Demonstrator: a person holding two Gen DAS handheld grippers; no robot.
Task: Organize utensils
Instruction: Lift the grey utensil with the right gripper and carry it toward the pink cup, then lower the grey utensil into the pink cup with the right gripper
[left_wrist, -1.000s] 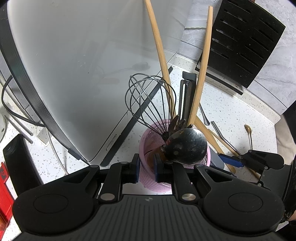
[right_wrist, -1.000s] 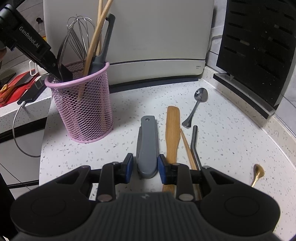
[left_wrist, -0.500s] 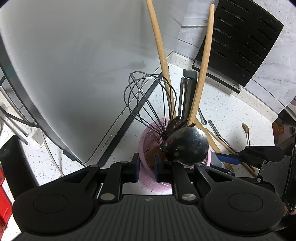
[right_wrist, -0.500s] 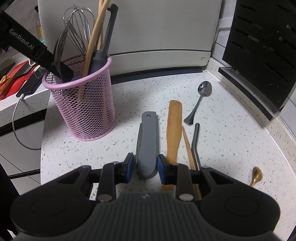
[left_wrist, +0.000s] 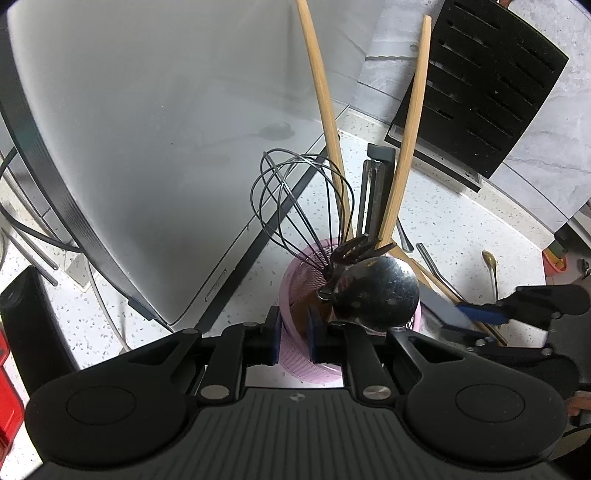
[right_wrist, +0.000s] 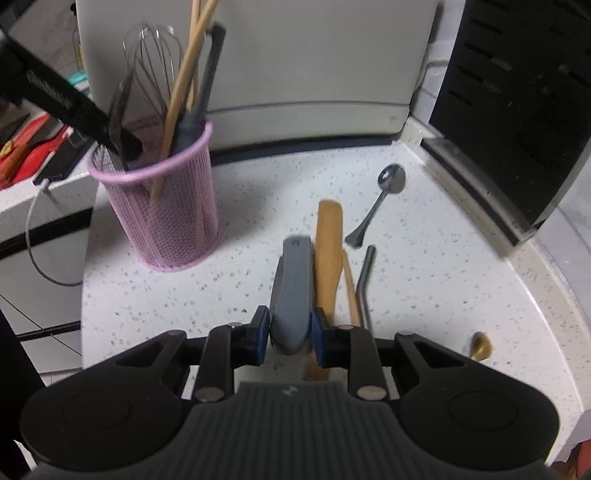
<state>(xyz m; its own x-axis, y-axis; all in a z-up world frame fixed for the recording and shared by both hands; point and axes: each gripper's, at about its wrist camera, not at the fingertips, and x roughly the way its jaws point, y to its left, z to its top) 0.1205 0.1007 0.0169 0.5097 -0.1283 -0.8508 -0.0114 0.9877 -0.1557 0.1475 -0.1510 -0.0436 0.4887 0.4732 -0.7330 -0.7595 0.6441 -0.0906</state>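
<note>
A pink mesh holder (left_wrist: 295, 354) (right_wrist: 166, 218) stands on the speckled counter. It holds a wire whisk (left_wrist: 295, 199), two long wooden handles (left_wrist: 402, 147), a dark ladle (left_wrist: 373, 291) and a grey-handled tool. My left gripper (left_wrist: 294, 332) is shut on the holder's near wall, one pad inside and one outside. My right gripper (right_wrist: 290, 334) has its jaws closing on a grey handle (right_wrist: 291, 291), whose sides the pads touch. The handle's near end hangs just above the counter.
Beside the grey handle lie a wooden spatula (right_wrist: 328, 251), a chopstick, a bent metal straw (right_wrist: 364, 280), a silver spoon (right_wrist: 388, 184) and a gold spoon (right_wrist: 480, 349). A white appliance (right_wrist: 295, 55) stands behind, a black knife block (right_wrist: 517, 92) at the right.
The right gripper has closed in on the grey handle and risen a little, with the handle coming along. The left gripper stays on the holder.
</note>
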